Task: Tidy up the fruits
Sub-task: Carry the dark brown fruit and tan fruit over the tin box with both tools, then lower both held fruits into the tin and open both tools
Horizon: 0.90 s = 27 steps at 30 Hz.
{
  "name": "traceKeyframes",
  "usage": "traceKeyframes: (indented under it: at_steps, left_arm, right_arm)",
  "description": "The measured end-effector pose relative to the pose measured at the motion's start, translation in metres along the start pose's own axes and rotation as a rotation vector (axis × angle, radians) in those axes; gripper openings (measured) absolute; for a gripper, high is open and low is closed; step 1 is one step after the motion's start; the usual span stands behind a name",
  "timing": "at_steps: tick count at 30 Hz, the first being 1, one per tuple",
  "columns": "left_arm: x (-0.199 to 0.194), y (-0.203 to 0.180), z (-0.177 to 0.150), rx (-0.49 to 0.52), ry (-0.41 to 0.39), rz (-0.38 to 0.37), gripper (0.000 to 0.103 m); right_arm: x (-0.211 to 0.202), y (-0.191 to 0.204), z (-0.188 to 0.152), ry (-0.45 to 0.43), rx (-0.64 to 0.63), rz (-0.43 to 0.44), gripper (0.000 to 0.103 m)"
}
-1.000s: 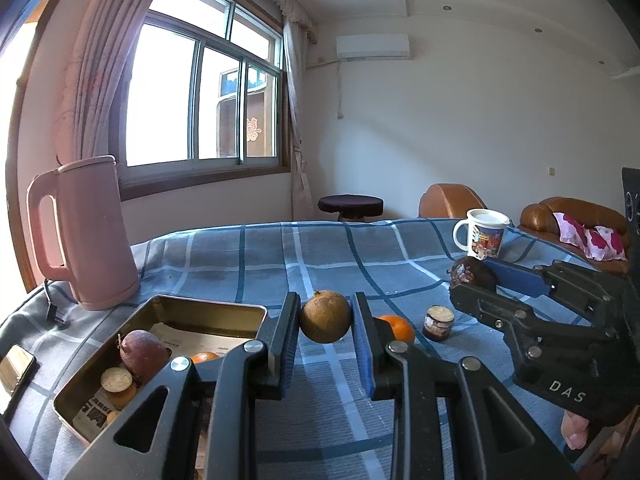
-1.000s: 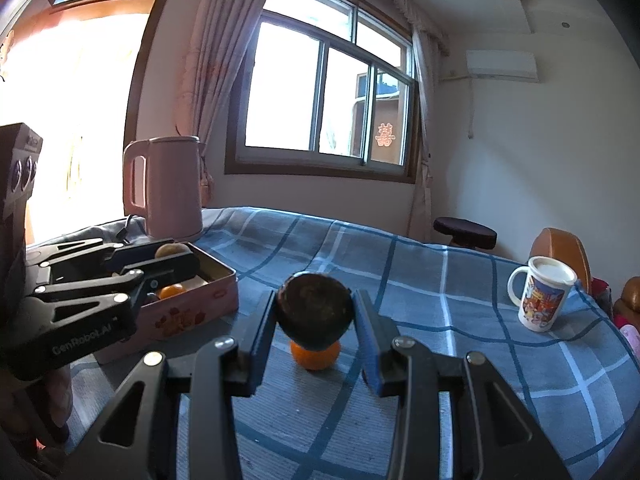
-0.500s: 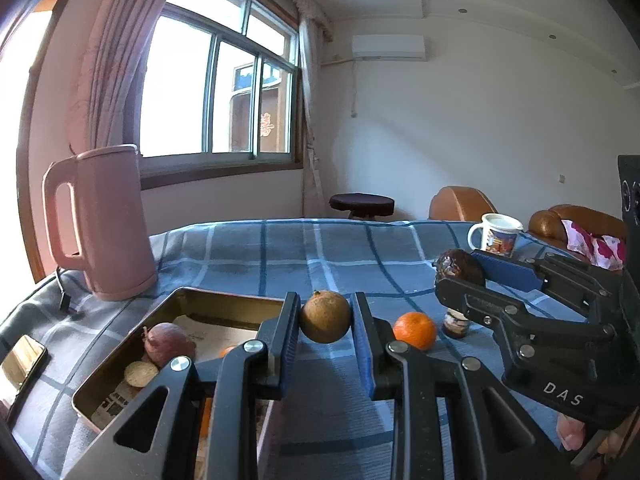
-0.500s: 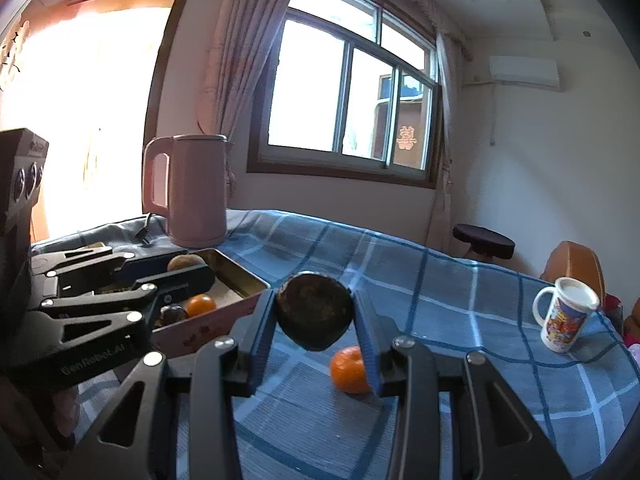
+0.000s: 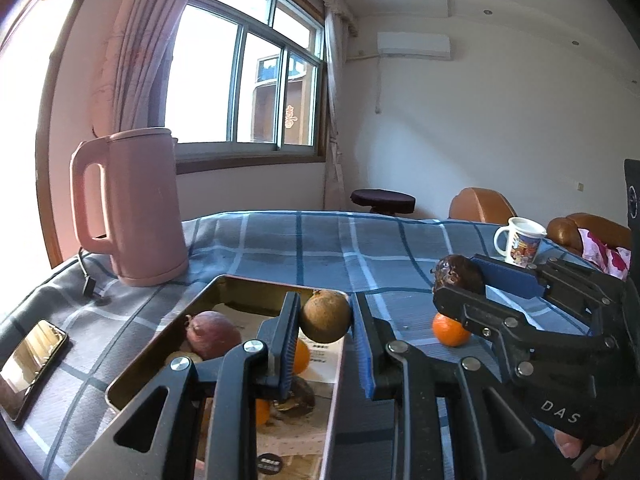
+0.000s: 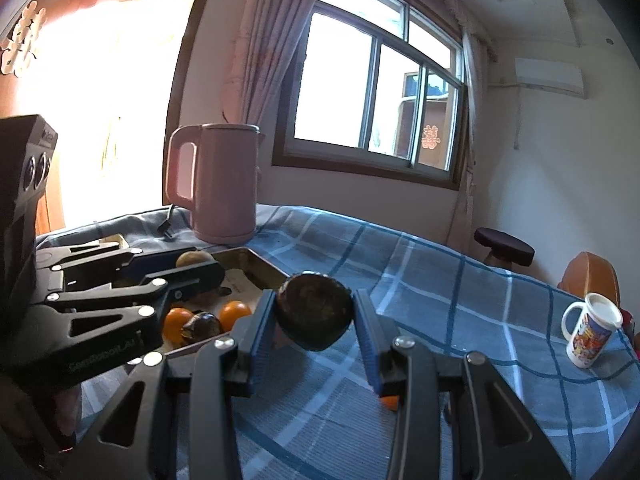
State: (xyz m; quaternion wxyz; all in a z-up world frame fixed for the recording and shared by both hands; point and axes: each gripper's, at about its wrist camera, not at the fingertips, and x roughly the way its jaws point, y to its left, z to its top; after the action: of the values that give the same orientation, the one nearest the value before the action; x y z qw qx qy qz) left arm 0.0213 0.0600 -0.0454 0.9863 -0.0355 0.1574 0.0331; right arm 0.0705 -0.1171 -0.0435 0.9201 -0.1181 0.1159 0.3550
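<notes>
Left claw [image 5: 325,334] clenches a round tan-brown fruit [image 5: 326,317] above the rectangular metal tin [image 5: 224,286] — ready to drop it in; right claw [image 6: 314,330] grips a dark wrinkled fruit [image 6: 315,316].

Brown fruit [image 5: 326,317] above fruit-filled tin [image 5: 208,300]

Left gripper [image 5: 325,322] — jaws closed on a brown fruit [image 5: 326,318], held level. Right gripper [image 6: 315,320] — jaws clamped on a dark fruit [image 6: 315,316], alongside the left, raised.
</notes>
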Motion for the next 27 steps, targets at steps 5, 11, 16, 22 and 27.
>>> traceKeyframes:
  at_steps: [5, 11, 16, 22, 27]
  left_arm:
    - [-0.001, 0.008, -0.001, -0.008, 0.008, 0.020, 0.027]
    - [-0.003, 0.020, -0.002, -0.021, 0.015, 0.042, 0.027]
    - [-0.005, 0.029, -0.001, -0.037, 0.016, 0.059, 0.027]
    - [-0.007, 0.040, -0.003, -0.048, 0.028, 0.077, 0.027]
    - [-0.008, 0.051, -0.002, -0.066, 0.032, 0.097, 0.027]
  right_arm:
    - [0.005, 0.011, 0.003, 0.000, -0.019, 0.023, 0.042]
    - [0.012, 0.022, 0.008, -0.001, -0.030, 0.045, 0.042]
    - [0.017, 0.032, 0.012, -0.003, -0.043, 0.060, 0.042]
    - [0.021, 0.043, 0.015, -0.001, -0.057, 0.073, 0.042]
    - [0.026, 0.055, 0.014, 0.007, -0.073, 0.087, 0.042]
